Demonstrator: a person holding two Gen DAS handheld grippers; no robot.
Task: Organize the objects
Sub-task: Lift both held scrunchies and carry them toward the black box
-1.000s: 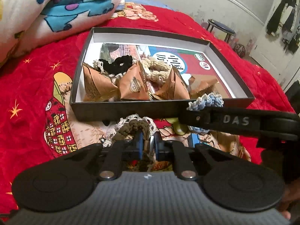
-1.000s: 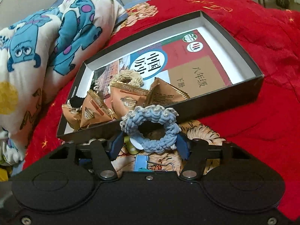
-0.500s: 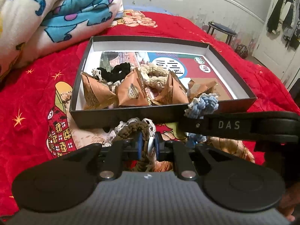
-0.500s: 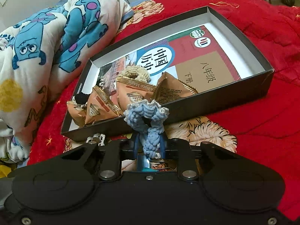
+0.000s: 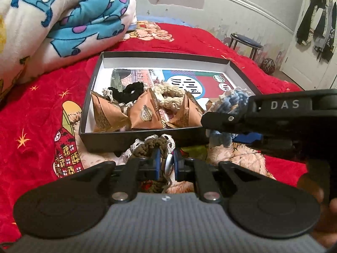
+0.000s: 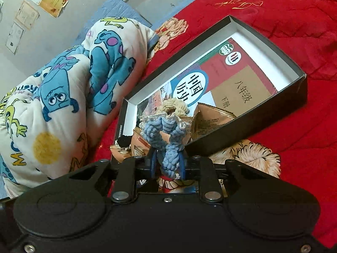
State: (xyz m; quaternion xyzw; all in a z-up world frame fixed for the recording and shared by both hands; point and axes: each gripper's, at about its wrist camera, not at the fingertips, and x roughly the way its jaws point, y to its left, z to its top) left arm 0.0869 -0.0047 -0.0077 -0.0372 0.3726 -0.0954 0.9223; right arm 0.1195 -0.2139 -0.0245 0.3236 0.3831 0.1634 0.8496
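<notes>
Both grippers loaded: carry scrunchies over the box wall
Left gripper (image 5: 165,165) pinches the brown scrunchie (image 5: 150,147), right gripper (image 6: 167,164) the blue scrunchie (image 6: 166,135); clear the box (image 6: 248,124) wall, release over bare floor

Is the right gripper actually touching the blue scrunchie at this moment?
Touching. The right wrist view shows the right gripper shut on the blue scrunchie, both blue pads pressed against its lower bunch, no gap.
</notes>
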